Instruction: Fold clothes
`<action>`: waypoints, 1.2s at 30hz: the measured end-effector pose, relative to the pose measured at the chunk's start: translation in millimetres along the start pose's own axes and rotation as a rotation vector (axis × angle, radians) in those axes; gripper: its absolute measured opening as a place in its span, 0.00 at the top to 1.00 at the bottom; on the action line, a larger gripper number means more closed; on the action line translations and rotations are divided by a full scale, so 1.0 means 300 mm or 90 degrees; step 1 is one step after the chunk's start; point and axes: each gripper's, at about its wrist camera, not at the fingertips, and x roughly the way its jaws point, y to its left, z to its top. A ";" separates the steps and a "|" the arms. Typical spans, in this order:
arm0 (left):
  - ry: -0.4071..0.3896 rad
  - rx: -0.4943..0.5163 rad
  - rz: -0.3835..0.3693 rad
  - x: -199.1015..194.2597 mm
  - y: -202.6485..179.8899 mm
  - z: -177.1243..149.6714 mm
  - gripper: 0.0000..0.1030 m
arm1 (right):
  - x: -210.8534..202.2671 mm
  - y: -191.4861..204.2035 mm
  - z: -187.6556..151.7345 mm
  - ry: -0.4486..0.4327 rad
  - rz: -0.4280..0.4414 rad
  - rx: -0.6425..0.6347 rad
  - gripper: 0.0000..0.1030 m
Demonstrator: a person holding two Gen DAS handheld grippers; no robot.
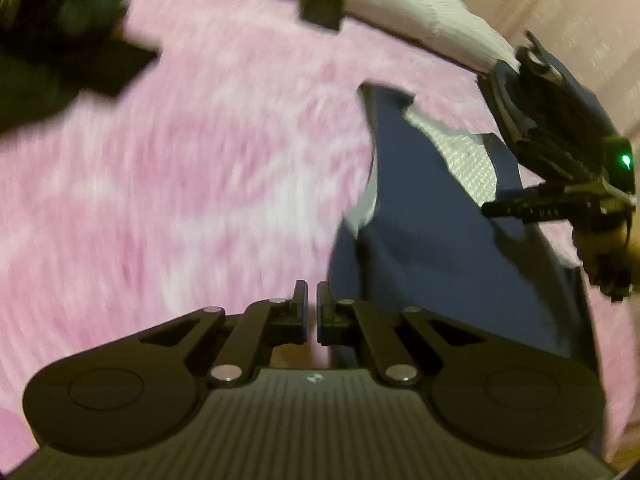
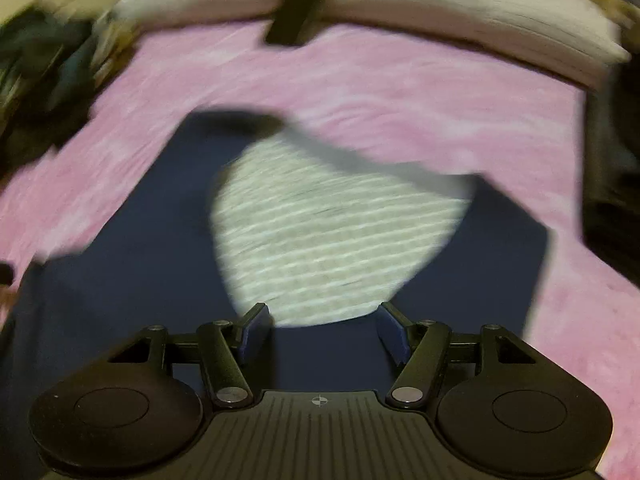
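A navy garment (image 2: pixel 160 264) with a striped grey panel (image 2: pixel 320 248) lies partly folded near the middle of the pink bed (image 2: pixel 400 92), the right gripper (image 2: pixel 325 326) spread open above it, the left gripper (image 1: pixel 312 308) nearly closed on nothing; folds apparently remain.

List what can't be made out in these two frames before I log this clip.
- Navy garment: type unclear; motion blur in both views, lower edge hidden behind the right claw.
- Dark pile, left wrist view: smeared, cut off by the edge.
- Black flat object by the pillow: too blurred to identify.
- Left claw: fingers nearly together; whether they pinch any cloth is unclear.
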 end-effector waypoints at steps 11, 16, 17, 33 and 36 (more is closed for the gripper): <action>-0.018 0.205 -0.031 0.319 -0.222 0.362 0.64 | -0.075 -0.292 -0.042 -0.081 -0.043 0.175 0.38; -0.045 0.281 0.014 0.450 -0.301 0.451 0.61 | -0.046 -0.372 -0.042 -0.102 -0.017 0.205 0.38; -0.043 0.294 0.028 0.473 -0.309 0.465 0.61 | -0.040 -0.377 -0.040 -0.102 -0.011 0.205 0.45; -0.092 0.067 -0.114 0.526 -0.220 0.642 1.00 | -0.039 -0.469 0.025 -0.153 0.014 0.253 1.00; -0.029 0.085 -0.086 0.598 -0.206 0.622 1.00 | -0.001 -0.488 -0.004 -0.142 0.010 0.271 1.00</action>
